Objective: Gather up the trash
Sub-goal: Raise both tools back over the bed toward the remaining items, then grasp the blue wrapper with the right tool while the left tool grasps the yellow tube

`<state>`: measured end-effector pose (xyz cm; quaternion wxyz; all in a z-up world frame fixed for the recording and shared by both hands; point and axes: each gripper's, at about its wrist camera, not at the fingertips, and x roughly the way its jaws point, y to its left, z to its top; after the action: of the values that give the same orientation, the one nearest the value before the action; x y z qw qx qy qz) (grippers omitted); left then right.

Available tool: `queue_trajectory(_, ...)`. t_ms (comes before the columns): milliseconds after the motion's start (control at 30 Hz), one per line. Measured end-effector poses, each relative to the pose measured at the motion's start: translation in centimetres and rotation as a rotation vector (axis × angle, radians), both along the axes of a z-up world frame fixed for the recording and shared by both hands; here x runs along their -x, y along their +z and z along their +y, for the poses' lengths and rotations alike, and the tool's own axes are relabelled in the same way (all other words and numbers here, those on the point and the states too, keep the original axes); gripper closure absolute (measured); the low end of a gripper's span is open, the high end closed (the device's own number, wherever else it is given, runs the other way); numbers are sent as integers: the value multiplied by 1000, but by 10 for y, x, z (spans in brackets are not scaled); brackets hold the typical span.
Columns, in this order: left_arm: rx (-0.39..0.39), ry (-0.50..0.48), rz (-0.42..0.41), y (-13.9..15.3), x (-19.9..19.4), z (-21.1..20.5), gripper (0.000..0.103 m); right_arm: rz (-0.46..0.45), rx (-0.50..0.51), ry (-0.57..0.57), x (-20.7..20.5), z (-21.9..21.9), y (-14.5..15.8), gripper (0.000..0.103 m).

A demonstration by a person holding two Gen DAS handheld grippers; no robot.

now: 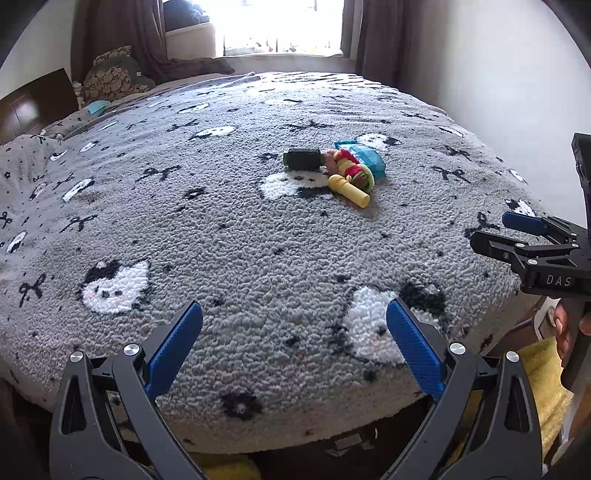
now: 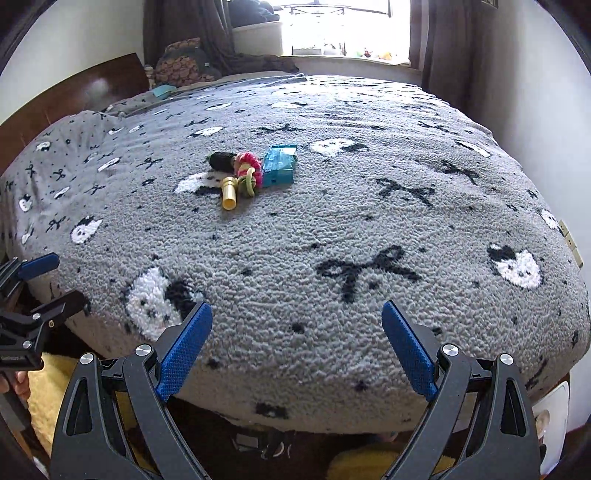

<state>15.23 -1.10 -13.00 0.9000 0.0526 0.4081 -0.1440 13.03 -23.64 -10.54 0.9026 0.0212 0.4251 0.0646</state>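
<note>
A small pile of items lies mid-bed on the grey patterned blanket [image 1: 258, 229]: a black cylinder [image 1: 303, 159], a yellow tube [image 1: 349, 189], a bundle of red, pink and green hair ties [image 1: 351, 168] and a teal packet [image 1: 364, 157]. The same pile shows in the right wrist view: black cylinder [image 2: 222, 161], yellow tube [image 2: 230, 192], hair ties [image 2: 249, 171], teal packet [image 2: 279, 165]. My left gripper [image 1: 294, 332] is open and empty at the bed's near edge. My right gripper [image 2: 297, 332] is open and empty, also at the near edge, and shows at the right in the left wrist view [image 1: 491, 230].
The blanket [image 2: 332, 229] covers the whole bed. A wooden headboard [image 1: 33, 103] and pillows [image 1: 110, 77] are far left. A bright window [image 1: 280, 26] with brown curtains is behind. A white wall [image 1: 498, 74] runs along the right. Yellow fabric [image 2: 48, 387] lies on the floor below.
</note>
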Motion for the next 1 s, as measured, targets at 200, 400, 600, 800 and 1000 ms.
queue_trajectory(200,-11,-25,25,-12,-34,-16,9,-8,-5,-5,-43,4,-5,10)
queue_trajectory(400,-10,-53,27,-14,-66,-35,9,-11,11,-18,-97,6,-3,10)
queue_trajectory(600,-2,-79,26,-15,-92,-53,9,55,-57,15,-151,4,-13,30)
queue_trajectory(800,10,-95,31,-17,-109,-63,9,109,-124,72,-186,6,-26,57)
queue_trajectory(1000,15,-105,56,-25,-122,-72,16,90,-87,111,-195,24,-29,65)
